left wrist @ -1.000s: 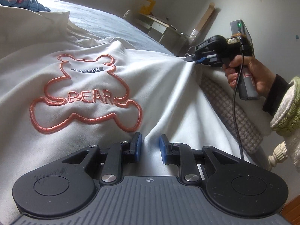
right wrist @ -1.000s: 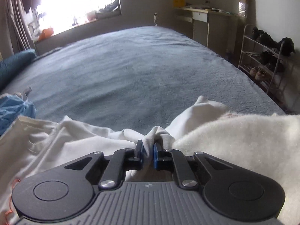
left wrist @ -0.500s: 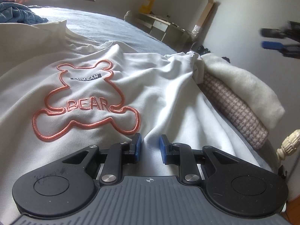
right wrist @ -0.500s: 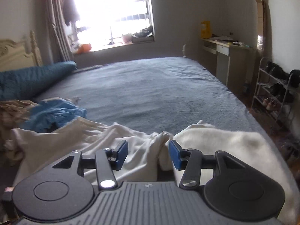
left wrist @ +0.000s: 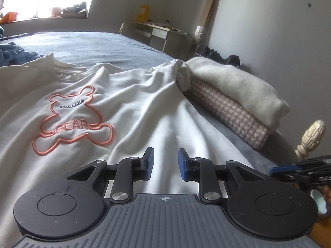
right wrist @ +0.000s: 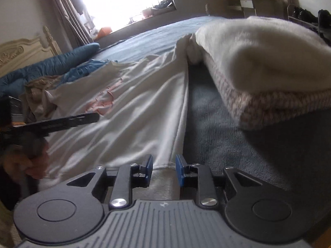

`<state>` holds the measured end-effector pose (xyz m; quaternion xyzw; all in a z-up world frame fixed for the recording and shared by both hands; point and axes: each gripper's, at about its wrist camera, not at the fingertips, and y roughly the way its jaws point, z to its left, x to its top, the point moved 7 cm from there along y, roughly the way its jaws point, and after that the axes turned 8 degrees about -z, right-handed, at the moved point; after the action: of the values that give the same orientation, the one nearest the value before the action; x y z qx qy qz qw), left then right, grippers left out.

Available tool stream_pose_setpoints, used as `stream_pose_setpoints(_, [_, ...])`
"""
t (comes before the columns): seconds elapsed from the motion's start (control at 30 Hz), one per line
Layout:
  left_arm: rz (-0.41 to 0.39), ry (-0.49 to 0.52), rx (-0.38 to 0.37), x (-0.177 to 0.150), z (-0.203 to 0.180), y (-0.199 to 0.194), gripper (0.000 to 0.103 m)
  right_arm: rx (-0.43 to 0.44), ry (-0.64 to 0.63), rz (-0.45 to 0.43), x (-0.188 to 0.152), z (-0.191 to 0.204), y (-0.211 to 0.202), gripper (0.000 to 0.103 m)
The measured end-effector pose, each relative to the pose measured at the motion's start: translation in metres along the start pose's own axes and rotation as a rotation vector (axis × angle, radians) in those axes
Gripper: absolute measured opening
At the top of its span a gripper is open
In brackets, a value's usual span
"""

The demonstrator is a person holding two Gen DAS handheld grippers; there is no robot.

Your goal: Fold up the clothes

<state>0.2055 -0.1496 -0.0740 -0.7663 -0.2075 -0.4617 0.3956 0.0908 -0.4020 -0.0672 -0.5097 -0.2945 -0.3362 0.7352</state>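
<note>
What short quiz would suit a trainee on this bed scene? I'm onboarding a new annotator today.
1. True or false: the left hand-held gripper is clamped on the white BEAR sweatshirt.
2. What lies under the folded cream fleece?
A. blue quilt
B. folded pink houndstooth garment
C. pillow
3. Fill in: the right hand-held gripper hovers, open, at the sweatshirt's ____.

Key: 1 false, it is open. 2 B. 3 hem corner.
</note>
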Motion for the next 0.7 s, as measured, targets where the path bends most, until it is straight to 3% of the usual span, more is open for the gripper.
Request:
stream_pose_setpoints(0.2, [0.018, 0.012, 0.039, -0.026, -0.01, -0.023, 0.025, -0.056, -0.081, -0.031, -0.021, 0.0, 0.026, 0.026])
stream_pose_setpoints(0.23, [0.019, 0.005, 0.044, -0.029, -0.009, -0.026, 0.025, -0.061, -0.074, -0.037, -0.023, -0.003, 0.027, 0.019])
stream_pose_setpoints(0.3, [0.021, -0.013, 0.058, -0.035, -0.005, -0.033, 0.025, -0.057, -0.017, -0.048, -0.027, -0.012, 0.023, 0.005])
stream_pose_setpoints(0.7, [0.026, -0.098, 0.155, -0.065, 0.037, -0.084, 0.025, -0.003, 0.323, -0.121, -0.044, -0.065, -0.006, 0.0])
